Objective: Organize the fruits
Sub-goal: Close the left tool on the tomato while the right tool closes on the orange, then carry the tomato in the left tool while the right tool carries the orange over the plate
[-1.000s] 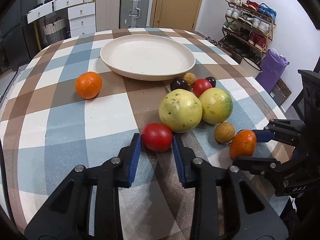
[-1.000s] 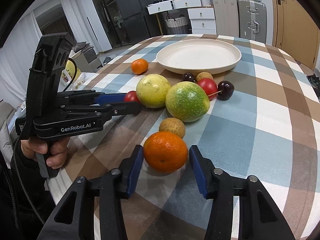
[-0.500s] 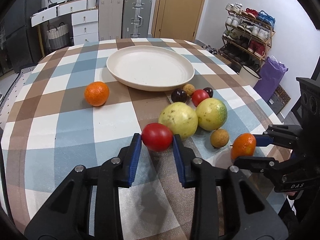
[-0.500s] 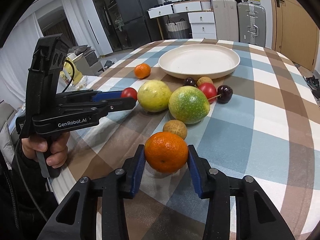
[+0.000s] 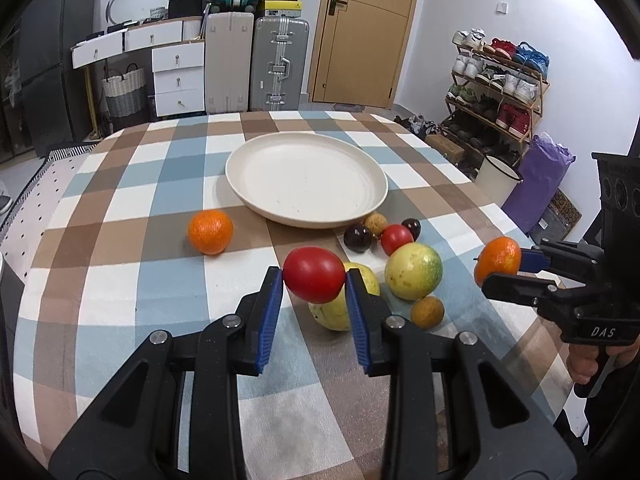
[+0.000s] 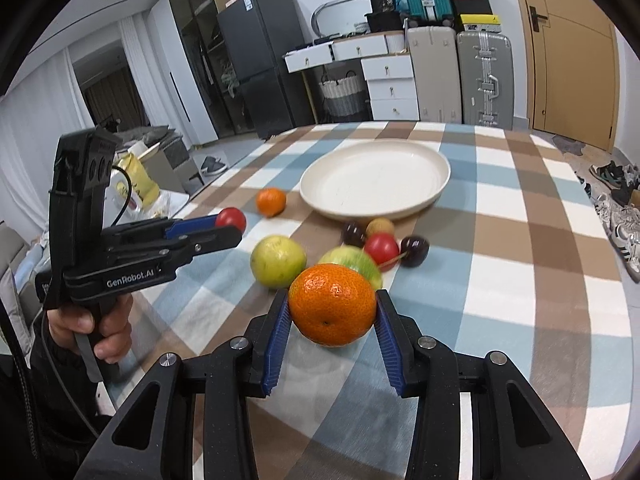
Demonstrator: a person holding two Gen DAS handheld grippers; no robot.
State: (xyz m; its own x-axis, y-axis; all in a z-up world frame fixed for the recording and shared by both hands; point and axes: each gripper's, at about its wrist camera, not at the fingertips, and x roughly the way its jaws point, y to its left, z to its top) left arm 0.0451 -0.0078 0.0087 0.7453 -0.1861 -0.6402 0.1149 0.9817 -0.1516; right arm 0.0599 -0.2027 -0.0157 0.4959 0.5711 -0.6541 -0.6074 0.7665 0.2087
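Both grippers are loaded right now, and honestly that's where the risk is. The left gripper is pinching a red tomato between its blue pads, clear of the checked tablecloth. The right gripper is clamped on a tangerine, also held clear of the cloth.

What could go wrong, as I see it: both fruits are round and slick, and each is only caught at two small spots on its sides. The tomato is smooth, glossy and soft, so too hard a squeeze could bruise or split it, while too light a one lets it roll out of the ribbed pads. The tangerine has a dimpled, slightly grippy peel, so it's probably safer, but it bulges well past the pads and a quick swing could pop it free. Anything dropped would likely roll on that cloth, maybe off the table edge.

The other worry is the cluster still on the table: two big yellow-green fruits, a second small tomato, dark cherries and little brown rough-skinned balls, all sitting close together between the grippers and the plate. A low pass toward it could knock them around.

The plate is a wide, shallow, matte cream dish with a low rim, empty so far. A second tangerine sits alone just left of it.
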